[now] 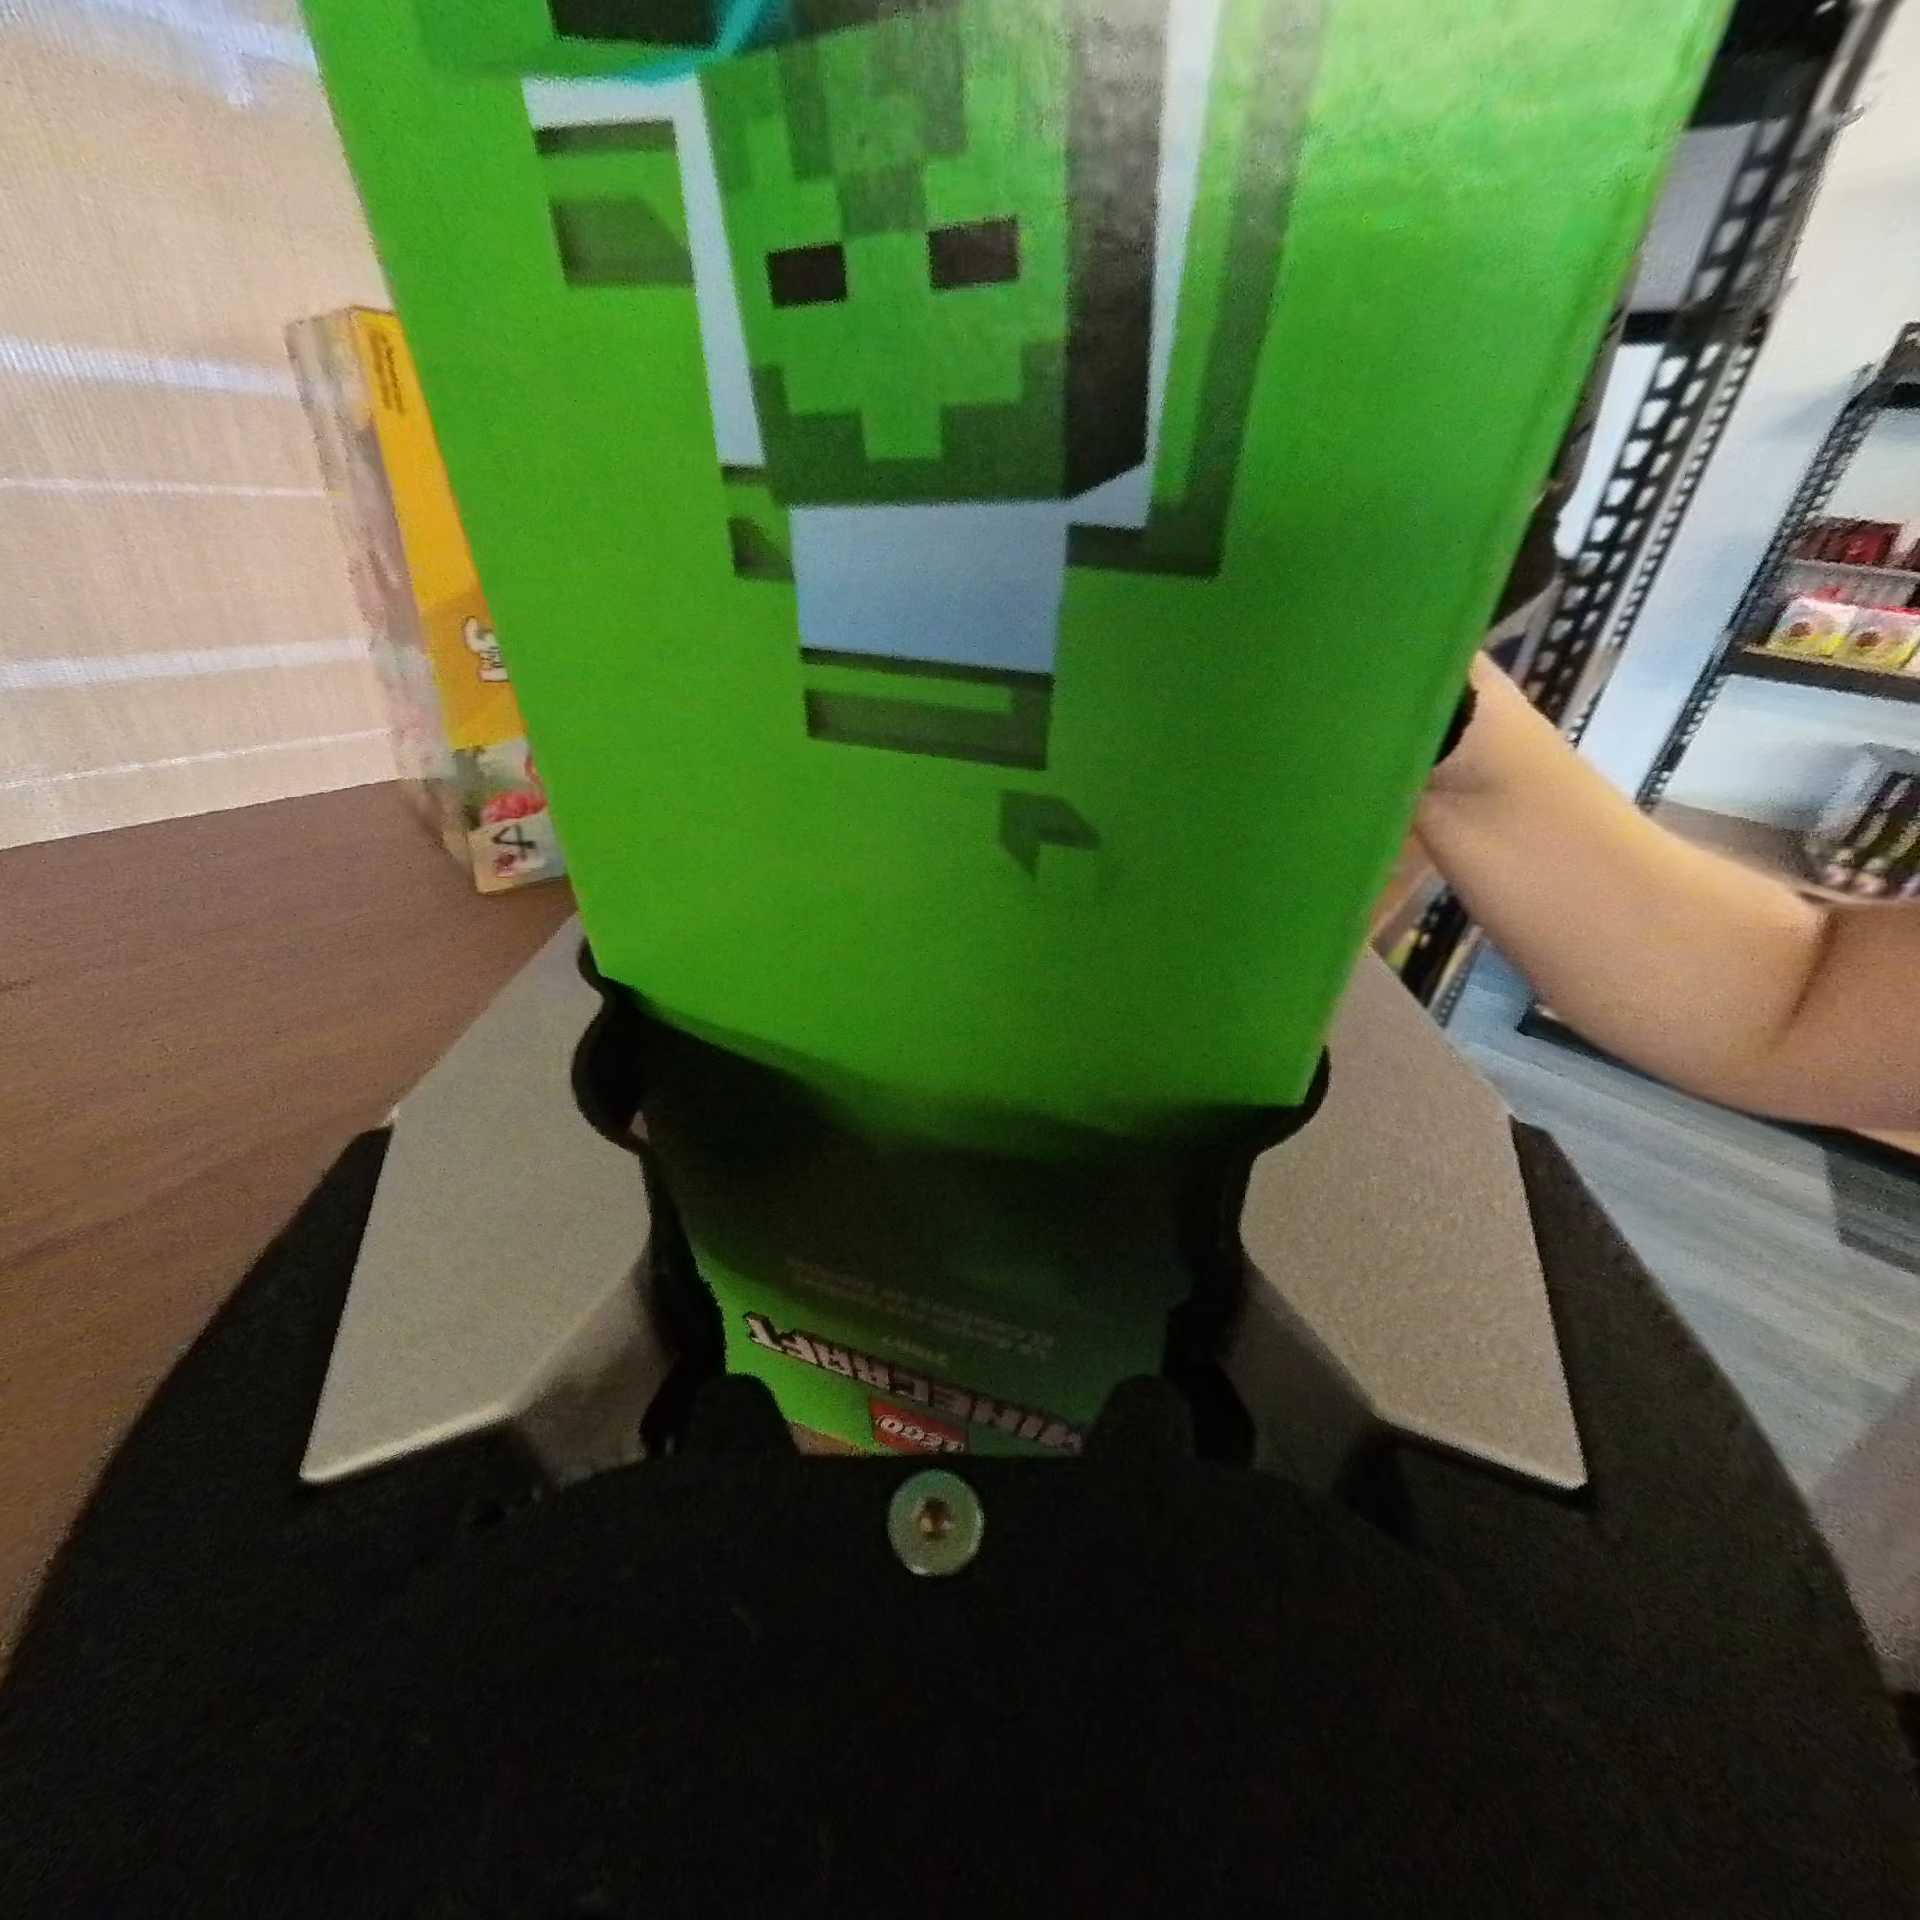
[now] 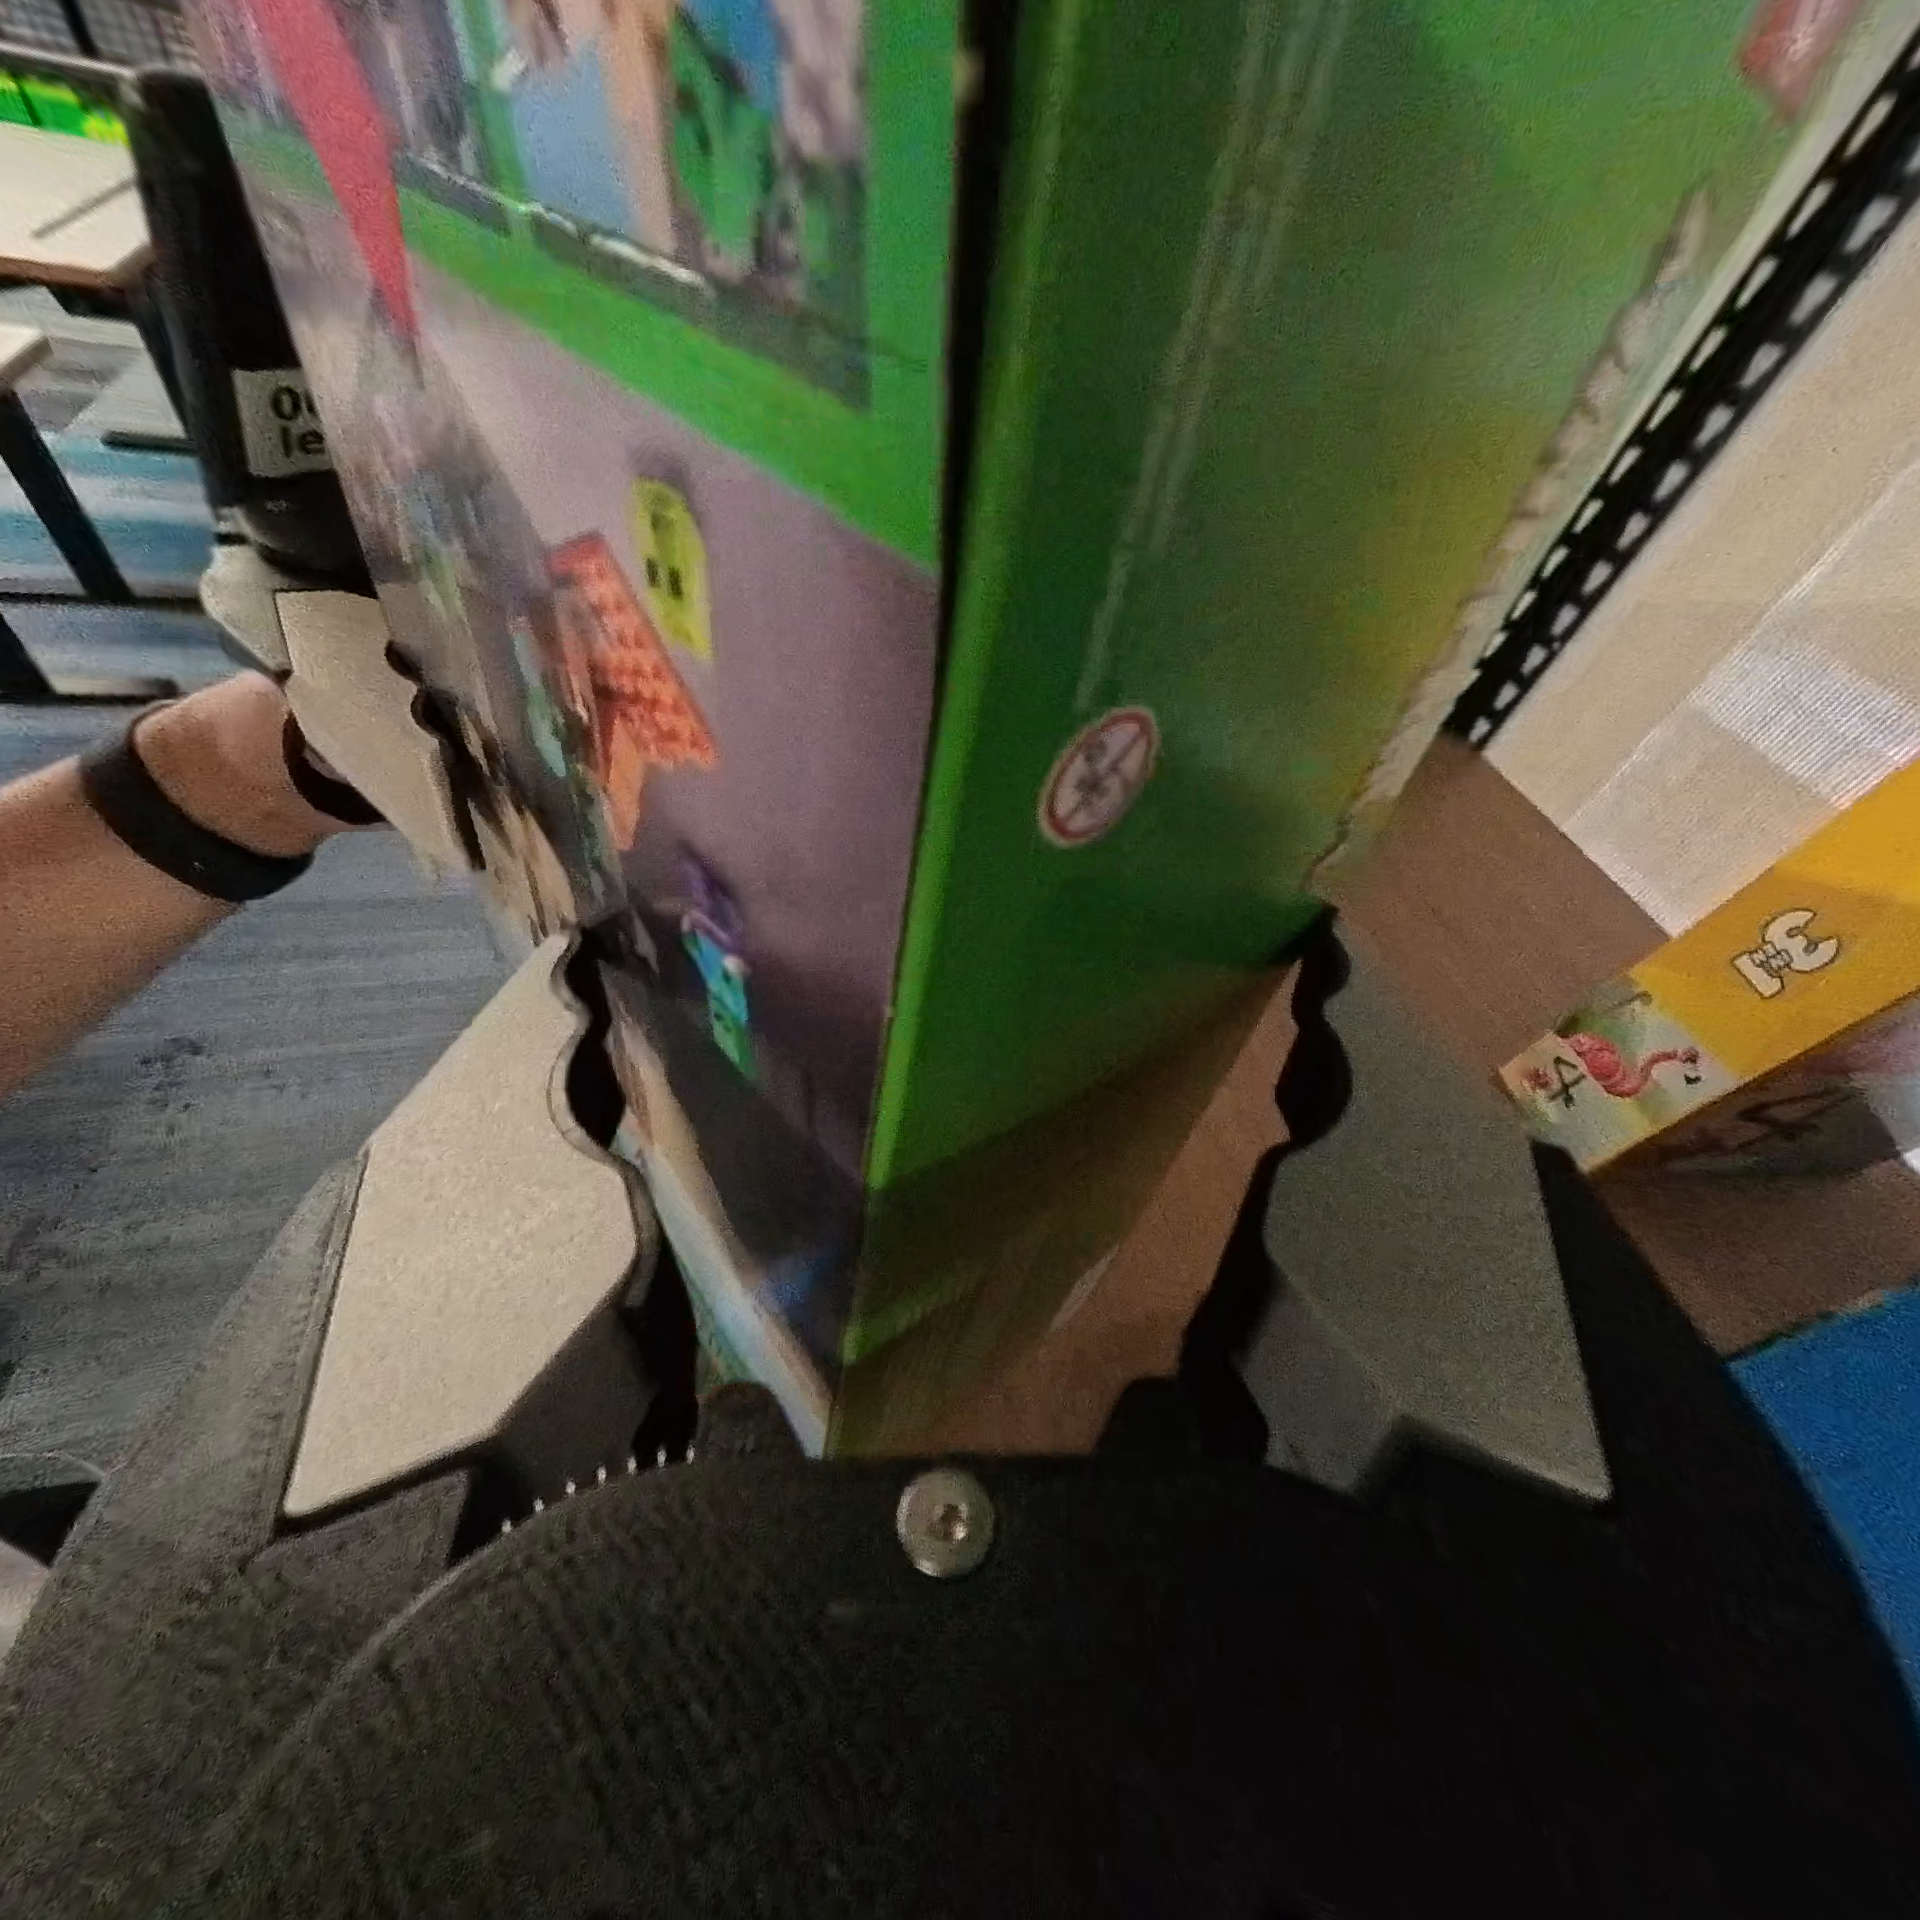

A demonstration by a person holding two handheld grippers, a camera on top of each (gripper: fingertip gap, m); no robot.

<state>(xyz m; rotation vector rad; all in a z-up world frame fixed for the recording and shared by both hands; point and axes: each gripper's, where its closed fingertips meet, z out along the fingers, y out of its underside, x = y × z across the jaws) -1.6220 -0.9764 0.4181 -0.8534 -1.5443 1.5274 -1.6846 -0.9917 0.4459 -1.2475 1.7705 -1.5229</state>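
A tall green toy box (image 1: 883,831) with a pixel-style figure printed on it fills the left wrist view. My left gripper (image 1: 951,1060) is shut on its near edge, with one finger on each side. In the right wrist view the same green box (image 2: 1195,520) stands with a corner towards the camera. My right gripper (image 2: 951,977) is shut on it, with the left finger (image 2: 499,1195) on the pictured face and the right finger (image 2: 1403,1195) at the far green edge. The left gripper (image 2: 353,707), held by a hand, grips the box's other side there.
A yellow toy box (image 1: 416,582) stands on the brown table (image 1: 208,1039); it also shows in the right wrist view (image 2: 1714,997). Black metal shelving (image 1: 1714,312) stands to the right, and a person's arm (image 1: 1662,935) reaches in. A blue surface (image 2: 1849,1455) shows at the right edge.
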